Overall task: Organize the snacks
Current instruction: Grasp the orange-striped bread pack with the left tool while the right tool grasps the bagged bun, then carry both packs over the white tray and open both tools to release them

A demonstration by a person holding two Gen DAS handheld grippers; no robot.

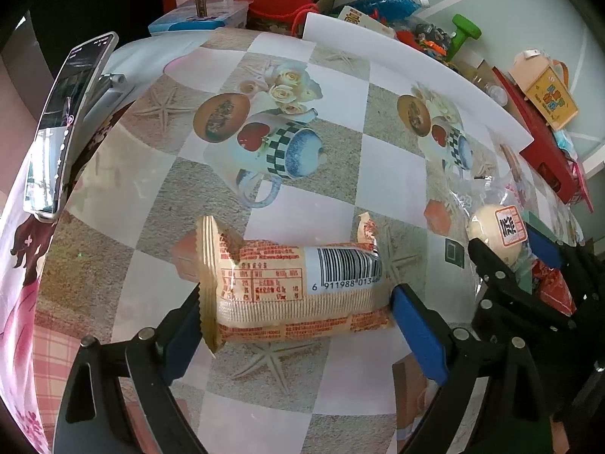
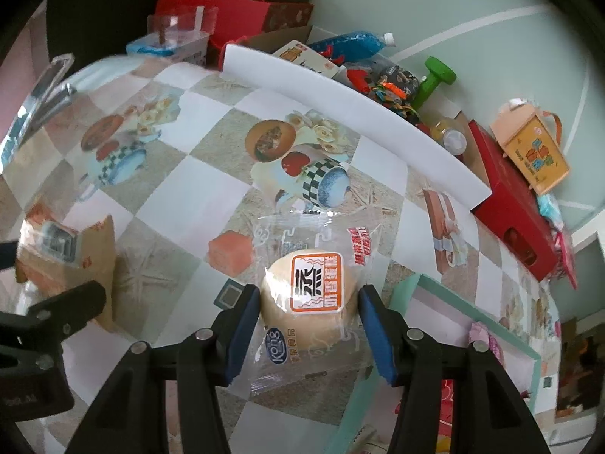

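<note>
A beige snack packet (image 1: pixel 295 287) with a barcode lies flat on the chequered tablecloth (image 1: pixel 302 208). It sits lengthwise between the fingers of my left gripper (image 1: pixel 295 294). The pads stand right at its two ends, and no squeeze shows on the wrapper. My right gripper (image 2: pixel 307 291) is shut on a round pale bun in a clear wrapper (image 2: pixel 314 295), with a blue pad pressed on each side. The bun (image 1: pixel 487 227) and the right gripper (image 1: pixel 529 265) also show at the right of the left wrist view. At the left edge of the right wrist view, blurred, is the beige packet (image 2: pixel 64 249).
A phone on a stand (image 1: pixel 64 121) leans at the table's left edge. A white foam board (image 1: pixel 416 64) fences the far side, with boxes, a blue bottle (image 2: pixel 351 43) and a green toy (image 2: pixel 435 75) behind it. A red box (image 2: pixel 510 204) and a teal-rimmed box (image 2: pixel 472 310) lie right.
</note>
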